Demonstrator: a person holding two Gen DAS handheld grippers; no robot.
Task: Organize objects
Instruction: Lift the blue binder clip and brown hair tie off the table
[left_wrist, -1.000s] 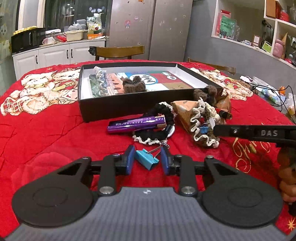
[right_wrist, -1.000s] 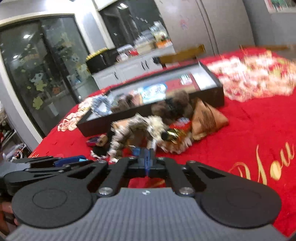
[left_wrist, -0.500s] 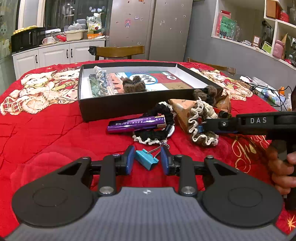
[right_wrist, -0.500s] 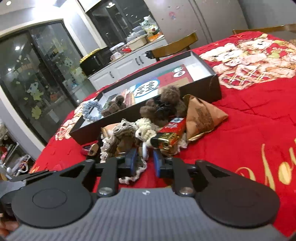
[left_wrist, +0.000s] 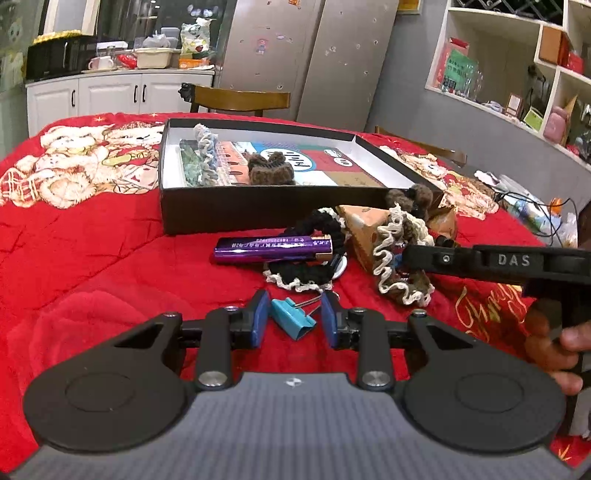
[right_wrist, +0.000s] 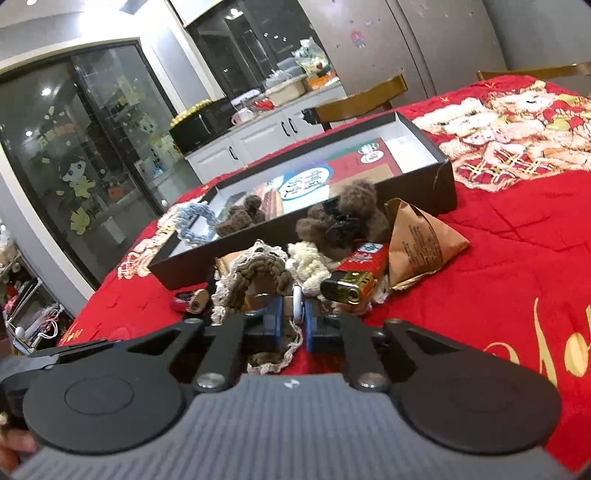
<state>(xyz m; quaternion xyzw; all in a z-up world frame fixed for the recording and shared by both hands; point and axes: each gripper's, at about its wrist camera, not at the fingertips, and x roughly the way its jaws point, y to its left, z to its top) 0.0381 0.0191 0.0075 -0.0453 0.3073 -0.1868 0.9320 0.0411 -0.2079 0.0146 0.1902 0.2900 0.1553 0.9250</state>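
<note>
On the desk (left_wrist: 92, 266), covered by a red printed cloth, the left gripper (left_wrist: 293, 321) hovers low at 6 o'clock of the left wrist view, its blue fingers (left_wrist: 258, 317) spread a little with a teal binder clip (left_wrist: 291, 320) lying between them; whether the pads touch the clip cannot be told. Toward 12 o'clock from the clip lie a purple lighter (left_wrist: 271, 248) and a black scrunchie with a white edge (left_wrist: 306, 258), and beyond them stands a black shallow box (left_wrist: 258, 210) that holds a grey-blue scrunchie (left_wrist: 205, 147) at its 9 o'clock end and a brown knitted piece (left_wrist: 271, 168) near its middle. At 3 o'clock of the lighter sits the loose heap: a brown paper packet (left_wrist: 364, 232) and a brown scrunchie with a cream frill (left_wrist: 399, 273). The right gripper (right_wrist: 293, 314) reaches into this heap from 3 o'clock, a hand (left_wrist: 554, 347) around its handle. In the right wrist view its jaws have just been closing and its fingers (right_wrist: 275, 325) pinch a small white round piece (right_wrist: 296, 304) amid the frilled scrunchie; what that piece is cannot be told. Just beside it at 2 o'clock lie a gold-topped lighter (right_wrist: 349, 288), a second brown paper packet (right_wrist: 421, 245) and a brown fuzzy clump (right_wrist: 347, 218) against the box wall.
</note>
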